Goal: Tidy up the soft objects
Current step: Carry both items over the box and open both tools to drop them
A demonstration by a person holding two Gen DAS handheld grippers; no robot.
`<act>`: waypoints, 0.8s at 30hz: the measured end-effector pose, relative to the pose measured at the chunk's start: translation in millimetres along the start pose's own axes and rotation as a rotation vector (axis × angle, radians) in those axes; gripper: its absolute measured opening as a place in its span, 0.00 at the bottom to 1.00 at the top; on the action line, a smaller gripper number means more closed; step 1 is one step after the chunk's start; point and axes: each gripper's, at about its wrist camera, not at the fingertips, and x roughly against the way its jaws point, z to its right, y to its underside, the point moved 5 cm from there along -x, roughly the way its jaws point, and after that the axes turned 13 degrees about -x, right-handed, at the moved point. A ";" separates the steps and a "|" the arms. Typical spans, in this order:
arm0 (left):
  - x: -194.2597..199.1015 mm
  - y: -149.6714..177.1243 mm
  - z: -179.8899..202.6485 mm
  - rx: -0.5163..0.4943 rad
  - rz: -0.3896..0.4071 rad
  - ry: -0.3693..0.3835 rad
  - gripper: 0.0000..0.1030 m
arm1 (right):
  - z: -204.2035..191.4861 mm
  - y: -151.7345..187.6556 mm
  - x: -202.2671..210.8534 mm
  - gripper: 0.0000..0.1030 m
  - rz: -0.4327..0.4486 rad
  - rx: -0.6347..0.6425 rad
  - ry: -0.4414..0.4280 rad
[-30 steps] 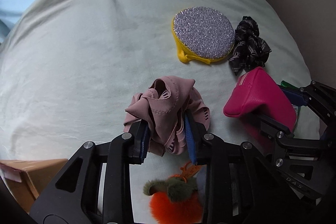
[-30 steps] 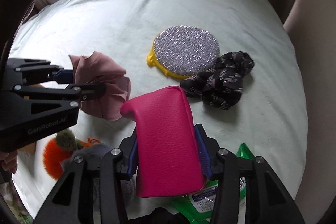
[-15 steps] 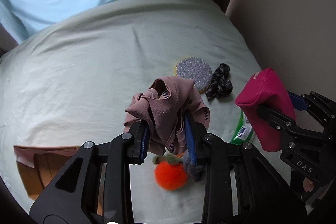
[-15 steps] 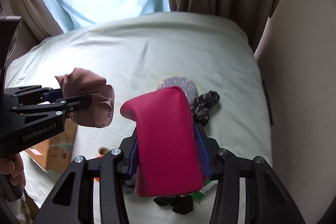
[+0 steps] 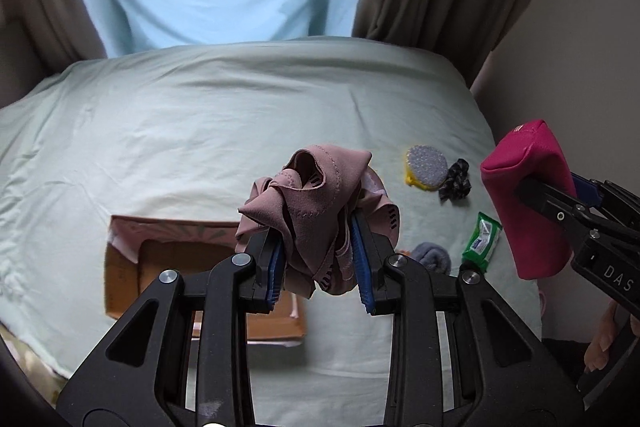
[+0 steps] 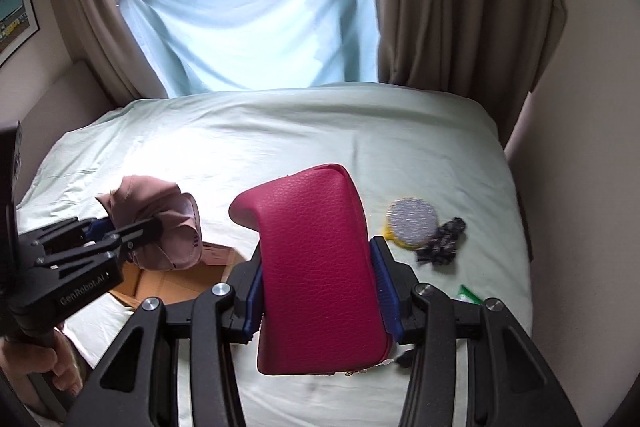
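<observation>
Both grippers clamped: left gripper [image 5: 320,259] w/ pink cloth [image 5: 316,203], right gripper [image 6: 320,291] w/ magenta pouch [image 6: 320,267], above green-sheeted bed [image 5: 200,131].

The left gripper [image 5: 320,259] clamps a bunched dusty-pink cloth [image 5: 316,211] between its blue pads [image 5: 362,259], held above a pale green bed sheet [image 5: 200,127]. At nine o'clock of the cloth an open cardboard box [image 5: 160,267] lies on the sheet. At three o'clock the right gripper [image 5: 560,203] pinches a magenta pouch [image 5: 524,195] in the air. Towards two o'clock lie a round glittery sponge [image 5: 426,167] touching a dark scrunchie [image 5: 456,181]; at four o'clock, a green wipes packet [image 5: 482,237] beside a grey sock [image 5: 432,257].
</observation>
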 end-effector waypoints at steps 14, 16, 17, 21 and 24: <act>13.0 94.6 -170.0 0.070 -0.103 -0.056 0.26 | -169.5 86.6 -64.4 0.43 -0.166 -0.089 -0.038; 2.8 103.3 -188.8 0.078 -0.122 -0.043 0.26 | -183.5 94.8 -79.4 0.43 -0.191 -0.097 -0.022; -3.0 108.6 -197.2 0.077 -0.132 -0.036 0.26 | -189.1 98.1 -87.1 0.43 -0.204 -0.106 -0.013; -35.1 126.6 -227.1 0.070 -0.176 -0.009 0.26 | -204.7 109.9 -114.3 0.43 -0.237 -0.135 0.029; -60.4 137.7 -240.5 0.055 -0.218 0.019 0.26 | -209.3 114.8 -134.5 0.43 -0.269 -0.188 0.064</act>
